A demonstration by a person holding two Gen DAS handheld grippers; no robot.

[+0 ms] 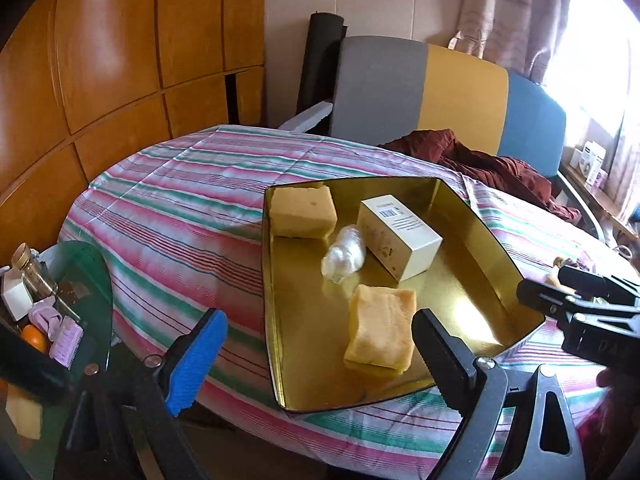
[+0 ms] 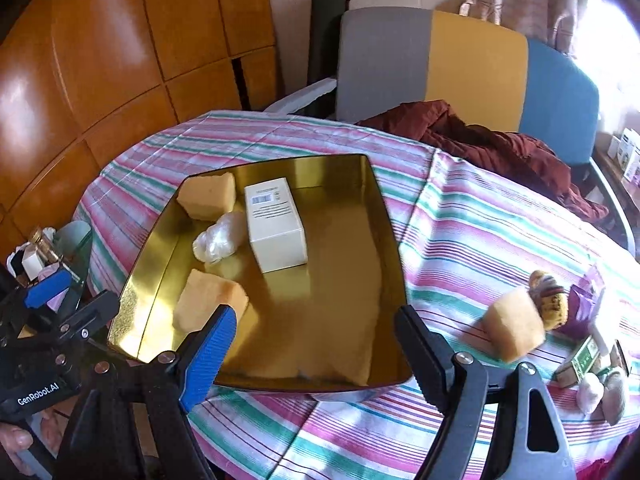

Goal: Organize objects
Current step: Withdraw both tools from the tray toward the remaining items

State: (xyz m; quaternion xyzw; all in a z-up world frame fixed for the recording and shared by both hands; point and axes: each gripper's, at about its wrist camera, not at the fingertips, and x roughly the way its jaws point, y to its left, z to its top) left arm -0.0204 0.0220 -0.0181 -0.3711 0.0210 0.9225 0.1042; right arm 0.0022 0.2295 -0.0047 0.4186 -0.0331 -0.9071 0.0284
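Both tongs are spread wide and carry nothing. The left tongs (image 1: 320, 360) hang over the near-left corner of the gold tray (image 1: 492, 256), which rests on the striped worktop (image 1: 180, 184). The right tongs (image 2: 316, 348) hang over the tray's near edge.

Already inside the tray, ahead of both tongs: a near sponge (image 1: 380, 326), a far sponge (image 1: 302, 210) in the far-left corner, a white box (image 1: 400, 236) and a crumpled clear wrapper (image 1: 344, 254) between them.

Still outside the tray: a loose sponge (image 2: 516, 326), lying on the worktop to the right of the right tongs and level with their tips. Just beyond it lies a small cluster of items (image 2: 552, 298), too blurred to identify, with a green-printed packet (image 2: 582, 358) nearer.

Controlling relation: the loose sponge lies to the right of the right tongs, well apart from the left tongs, with the tray between. The right hand is therefore judged the nearer. The sponge's long axis appears to run diagonally, near-right to far-left; the tongs would probably need to swing right and close across its shorter sides. The open floor at the tray's right side offers a likely place to set it down.
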